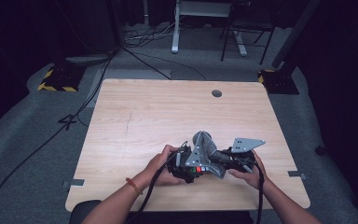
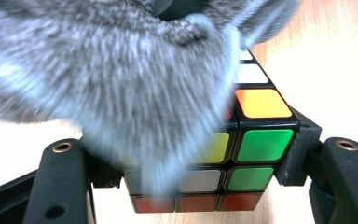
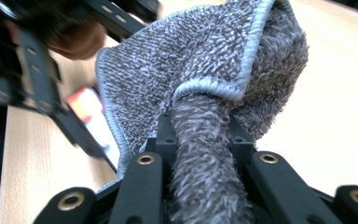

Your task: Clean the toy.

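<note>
**Wiping a puzzle cube with a cloth**

My right gripper [image 3: 200,154] has its jaws pinched on a bunched grey microfibre cloth [image 3: 205,70]. My left gripper [image 2: 200,172] is clamped on a colour puzzle cube [image 2: 242,154], holding it steady near the wooden table's [image 1: 144,116] front edge so the cloth can drape over and rub its top. The cloth hides much of the cube. A round grommet [image 1: 216,93] sits well apart at the far side.
</note>
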Available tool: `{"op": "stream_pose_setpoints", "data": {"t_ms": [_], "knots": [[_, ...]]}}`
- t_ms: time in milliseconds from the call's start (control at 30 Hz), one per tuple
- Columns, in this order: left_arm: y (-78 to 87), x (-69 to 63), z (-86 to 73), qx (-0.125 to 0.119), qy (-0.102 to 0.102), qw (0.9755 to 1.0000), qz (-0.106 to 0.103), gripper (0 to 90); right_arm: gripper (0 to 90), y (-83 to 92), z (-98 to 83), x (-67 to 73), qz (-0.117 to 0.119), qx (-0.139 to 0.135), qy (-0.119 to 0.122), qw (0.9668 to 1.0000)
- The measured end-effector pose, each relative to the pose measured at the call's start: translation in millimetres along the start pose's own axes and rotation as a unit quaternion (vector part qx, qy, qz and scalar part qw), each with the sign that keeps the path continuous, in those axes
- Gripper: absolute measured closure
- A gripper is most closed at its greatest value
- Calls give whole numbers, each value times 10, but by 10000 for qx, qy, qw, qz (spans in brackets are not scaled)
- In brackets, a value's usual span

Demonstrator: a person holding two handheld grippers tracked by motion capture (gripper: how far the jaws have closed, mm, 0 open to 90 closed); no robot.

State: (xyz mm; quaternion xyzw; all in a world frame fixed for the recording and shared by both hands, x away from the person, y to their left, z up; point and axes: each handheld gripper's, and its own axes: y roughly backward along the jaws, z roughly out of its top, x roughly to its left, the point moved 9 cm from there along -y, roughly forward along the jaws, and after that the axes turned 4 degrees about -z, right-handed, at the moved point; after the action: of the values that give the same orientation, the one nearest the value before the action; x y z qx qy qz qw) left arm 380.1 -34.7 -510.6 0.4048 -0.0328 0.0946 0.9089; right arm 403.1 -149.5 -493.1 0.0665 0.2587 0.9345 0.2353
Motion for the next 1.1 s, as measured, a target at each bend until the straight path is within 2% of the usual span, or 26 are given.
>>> {"op": "stream_pose_setpoints", "data": {"t_ms": [67,167,267,333,367,500,667,733,867,933,1033,1100], "knots": [[55,14,38,-190,28,9998,42,333,743,-6,-80,-35,-70,183,24,9998],[129,36,84,-399,66,9992,-16,332,743,-50,-192,16,60,441,115,9989],[124,47,71,-460,105,9989,-57,331,743,-42,-134,109,325,309,132,9989],[113,62,59,-481,138,9987,-60,329,744,-28,-94,130,320,238,154,9991],[107,59,57,-505,184,9985,-95,328,744,-15,-78,131,371,163,84,9991],[45,48,45,-356,180,9992,-9,326,747,22,-49,131,478,-7,-69,9988],[-13,40,21,-170,187,9997,16,326,750,68,29,161,449,-155,7,9989],[-39,41,15,-117,156,9998,33,326,749,85,69,178,511,-263,-43,9983],[-95,31,-8,-33,207,9998,-9,327,749,71,97,205,521,-272,24,9983],[-99,34,-10,-24,181,9998,-2,329,749,58,83,188,446,-203,86,9988],[-38,9,37,-191,139,9997,-84,332,750,39,31,108,262,-47,98,9996],[12,1,67,-275,67,9996,-9,333,751,20,-28,52,151,107,79,9998]]}}
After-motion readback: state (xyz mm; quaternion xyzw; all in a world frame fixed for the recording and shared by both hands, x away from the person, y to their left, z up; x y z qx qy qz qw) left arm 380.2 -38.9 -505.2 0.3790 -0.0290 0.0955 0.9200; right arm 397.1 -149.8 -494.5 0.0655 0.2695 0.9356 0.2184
